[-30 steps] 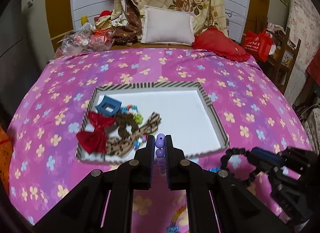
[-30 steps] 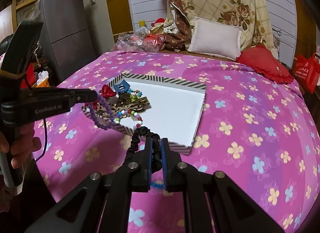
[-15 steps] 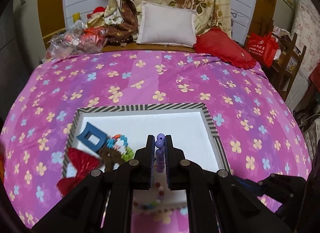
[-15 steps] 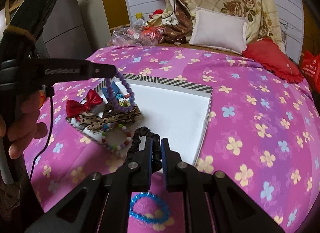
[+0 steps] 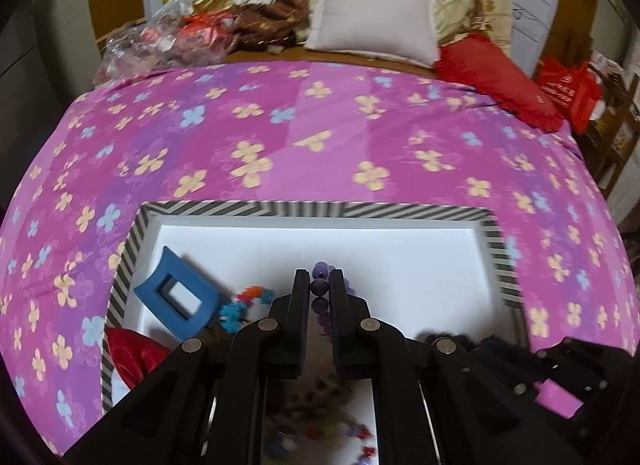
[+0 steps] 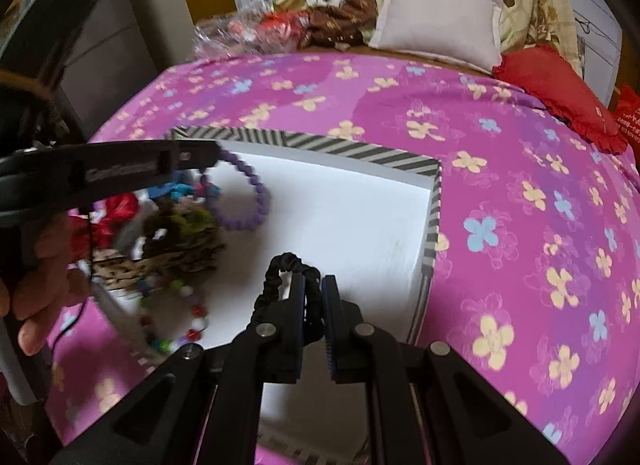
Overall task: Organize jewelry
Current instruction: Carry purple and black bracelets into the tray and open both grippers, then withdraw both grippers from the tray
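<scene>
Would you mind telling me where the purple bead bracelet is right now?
The purple bead bracelet hangs from the left gripper over the striped tray, just right of the accessory pile in the right wrist view.

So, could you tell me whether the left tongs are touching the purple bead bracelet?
Touching: the left wrist view shows the left tongs pinching the purple bead bracelet between them.

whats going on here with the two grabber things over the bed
A person is sorting jewelry and hair accessories into a shallow striped tray on a pink floral bedspread. The left gripper is shut on a purple bead bracelet and the right gripper is shut on a black scrunchie, both held above the tray's white floor. A blue hair clip, a red bow and a multicoloured bead bracelet already lie in the tray's left part.
</scene>
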Tool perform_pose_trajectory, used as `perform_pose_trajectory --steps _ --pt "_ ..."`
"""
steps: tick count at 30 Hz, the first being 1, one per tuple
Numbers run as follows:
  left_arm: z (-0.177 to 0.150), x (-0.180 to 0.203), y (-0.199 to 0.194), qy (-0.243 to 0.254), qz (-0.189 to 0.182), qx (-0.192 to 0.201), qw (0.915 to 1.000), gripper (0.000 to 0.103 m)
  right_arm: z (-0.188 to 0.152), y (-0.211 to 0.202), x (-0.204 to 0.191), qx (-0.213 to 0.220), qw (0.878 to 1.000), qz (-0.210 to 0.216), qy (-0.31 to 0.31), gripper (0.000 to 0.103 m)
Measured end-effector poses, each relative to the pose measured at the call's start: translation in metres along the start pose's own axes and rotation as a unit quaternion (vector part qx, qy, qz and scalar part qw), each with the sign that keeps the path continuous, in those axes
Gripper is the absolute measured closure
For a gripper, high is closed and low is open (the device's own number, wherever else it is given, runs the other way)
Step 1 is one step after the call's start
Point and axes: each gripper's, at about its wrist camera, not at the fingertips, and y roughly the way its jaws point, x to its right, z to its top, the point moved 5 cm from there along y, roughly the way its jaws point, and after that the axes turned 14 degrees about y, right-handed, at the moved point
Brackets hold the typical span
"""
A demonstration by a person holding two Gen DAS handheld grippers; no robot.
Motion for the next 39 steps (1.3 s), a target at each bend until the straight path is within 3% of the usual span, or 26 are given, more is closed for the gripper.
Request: perform_pose_trajectory --steps 7,13,16,17,18,20,22,29,39 --pt "0.003 -0.009 0.022 -0.015 0.003 -0.01 0.9998 0.089 0.02 0.028 -0.007 -0.018 0.999 -0.031 -0.014 0.095" --pt "0.003 -0.006 0.028 -0.01 -0.001 -0.008 0.9999 0.089 0.017 0.042 -0.002 -0.034 0.998 -0.053 -0.016 0.094" --pt "0.001 -0.009 0.03 -0.023 -0.005 -0.007 0.9997 0.089 0.016 0.039 0.001 -0.033 0.999 -0.038 0.001 0.079" --pt "0.001 -0.01 0.03 -0.029 -0.007 -0.007 0.9995 0.089 0.016 0.038 0.002 -0.033 0.999 -0.03 0.008 0.066" --pt "0.001 -0.012 0.029 -0.032 -0.009 -0.008 0.9994 0.087 0.015 0.036 0.003 -0.031 0.999 -0.027 0.014 0.06" --pt "0.0 -0.013 0.028 -0.032 -0.008 -0.01 0.9994 0.068 0.016 0.029 0.007 -0.022 0.999 -0.024 0.019 0.06" --pt "-0.001 -0.014 0.023 -0.034 -0.014 -0.007 0.9993 0.063 0.017 0.021 0.009 -0.012 0.999 -0.017 0.028 0.06" --pt "-0.011 -0.016 0.001 -0.042 -0.011 0.002 0.999 0.063 0.006 0.001 0.017 0.005 0.999 -0.014 0.043 0.054" --pt "-0.049 -0.01 -0.042 -0.029 0.021 0.018 0.9992 0.063 -0.021 -0.028 0.016 0.021 0.998 -0.005 0.064 0.048"
